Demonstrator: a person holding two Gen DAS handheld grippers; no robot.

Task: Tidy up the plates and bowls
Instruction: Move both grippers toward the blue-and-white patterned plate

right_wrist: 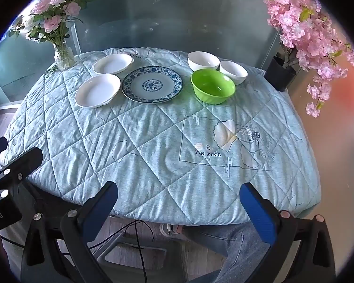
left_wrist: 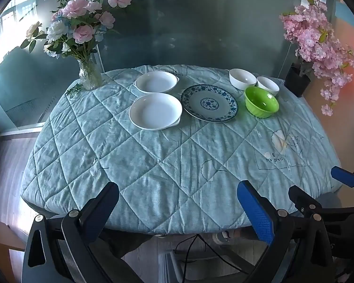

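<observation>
On the far half of the quilted table stand two white plates, one near (left_wrist: pixel 155 111) (right_wrist: pixel 98 90) and one far (left_wrist: pixel 156 81) (right_wrist: pixel 112 63). A blue-patterned plate (left_wrist: pixel 209 102) (right_wrist: pixel 152 84) sits beside them. To its right are a green bowl (left_wrist: pixel 261 102) (right_wrist: pixel 212 85), a larger white bowl (left_wrist: pixel 242 78) (right_wrist: pixel 203 61) and a smaller white bowl (left_wrist: pixel 268 85) (right_wrist: pixel 233 71). My left gripper (left_wrist: pixel 178 192) is open and empty at the table's near edge. My right gripper (right_wrist: pixel 179 194) is open and empty there too, and shows at the right of the left wrist view (left_wrist: pixel 317 180).
A glass vase of pink and white flowers (left_wrist: pixel 90 75) (right_wrist: pixel 63 56) stands at the far left corner. A black pot of pink blossoms (left_wrist: pixel 297 81) (right_wrist: pixel 280 73) stands at the far right edge. The light blue quilt (left_wrist: pixel 153 160) (right_wrist: pixel 153 146) covers the table. Cables and a person's legs are below the near edge.
</observation>
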